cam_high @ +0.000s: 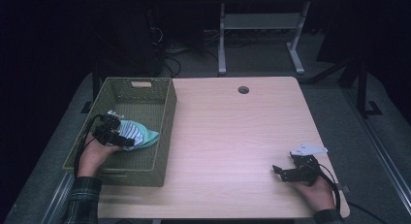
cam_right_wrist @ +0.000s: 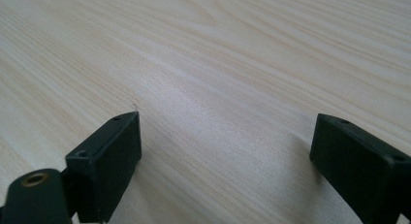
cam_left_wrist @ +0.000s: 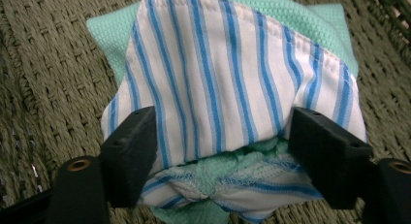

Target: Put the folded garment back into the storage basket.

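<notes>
left tongs (cam_left_wrist: 220, 146): inside the basket, spread wide w/ jaws on either side of the folded cloth; whether the pads touch it can't be told.
left hand (cam_high: 95, 155): comes in over the basket's near wall, plaid sleeve behind it.
cloth (cam_left_wrist: 228, 88): white w/ blue stripes, folded w/ a mint green cloth (cam_left_wrist: 310, 15) that sticks out past it at the far edge & shows at the near fold. lies on the basket floor, toward the near right part of the basket in the high view.
basket (cam_high: 165, 132): olive green woven, rectangular, handle slot in the far wall; sits on the left part of the tabletop, its left side past the tabletop's edge.
right tongs (cam_right_wrist: 225, 151): spread wide, nothing btwn jaws, just bare wood under them.
right hand (cam_high: 317, 190): rests at the near right corner of the tabletop, well apart from the basket.
tabletop (cam_high: 232, 136): light wood, round cable hole near the far edge.
</notes>
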### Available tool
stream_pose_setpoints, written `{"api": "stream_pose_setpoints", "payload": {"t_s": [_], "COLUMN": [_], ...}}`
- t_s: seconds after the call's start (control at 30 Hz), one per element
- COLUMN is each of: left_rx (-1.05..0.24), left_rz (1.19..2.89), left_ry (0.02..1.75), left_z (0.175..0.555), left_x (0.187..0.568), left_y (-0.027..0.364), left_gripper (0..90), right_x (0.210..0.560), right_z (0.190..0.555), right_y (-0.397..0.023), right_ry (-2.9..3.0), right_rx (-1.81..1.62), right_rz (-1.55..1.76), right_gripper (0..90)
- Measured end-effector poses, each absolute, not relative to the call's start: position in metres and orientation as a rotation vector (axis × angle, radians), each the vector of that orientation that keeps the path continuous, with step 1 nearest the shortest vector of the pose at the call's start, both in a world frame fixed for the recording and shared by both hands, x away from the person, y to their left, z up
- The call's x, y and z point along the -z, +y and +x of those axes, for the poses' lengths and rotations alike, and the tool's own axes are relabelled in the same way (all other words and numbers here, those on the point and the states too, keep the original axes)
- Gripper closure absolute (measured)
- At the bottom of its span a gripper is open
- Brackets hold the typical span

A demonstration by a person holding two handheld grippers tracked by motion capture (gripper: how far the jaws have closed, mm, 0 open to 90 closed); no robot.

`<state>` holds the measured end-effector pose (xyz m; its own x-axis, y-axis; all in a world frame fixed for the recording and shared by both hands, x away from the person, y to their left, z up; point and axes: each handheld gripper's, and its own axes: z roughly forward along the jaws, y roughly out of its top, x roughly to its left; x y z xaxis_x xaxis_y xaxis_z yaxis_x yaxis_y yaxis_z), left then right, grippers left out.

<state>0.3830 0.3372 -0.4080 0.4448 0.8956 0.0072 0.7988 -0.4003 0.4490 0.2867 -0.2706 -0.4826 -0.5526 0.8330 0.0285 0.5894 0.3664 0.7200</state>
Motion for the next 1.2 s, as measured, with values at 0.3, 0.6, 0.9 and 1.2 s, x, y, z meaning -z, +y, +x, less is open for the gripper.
{"api": "stream_pose_setpoints", "payload": {"t_s": [0.3,0.6,0.9,1.2], "left_rx": [-0.390,-0.392,-0.368,-0.346], "left_rz": [2.235,2.202,2.185,2.173], "left_ry": [1.402,1.300,1.192,1.103], "left_z": [0.380,0.374,0.370,0.368], "left_x": [0.391,0.366,0.343,0.330], "left_y": [0.337,0.313,0.278,0.248], "left_gripper": [13.9,13.4,13.8,13.9], "right_x": [0.483,0.483,0.483,0.483], "right_z": [0.287,0.287,0.287,0.287], "right_y": [-0.271,-0.271,-0.271,-0.271], "right_ry": [2.291,2.290,2.290,2.291], "right_rx": [-0.996,-0.995,-0.995,-0.995], "right_rz": [1.248,1.250,1.249,1.249], "right_gripper": [10.7,10.7,10.7,10.7]}}
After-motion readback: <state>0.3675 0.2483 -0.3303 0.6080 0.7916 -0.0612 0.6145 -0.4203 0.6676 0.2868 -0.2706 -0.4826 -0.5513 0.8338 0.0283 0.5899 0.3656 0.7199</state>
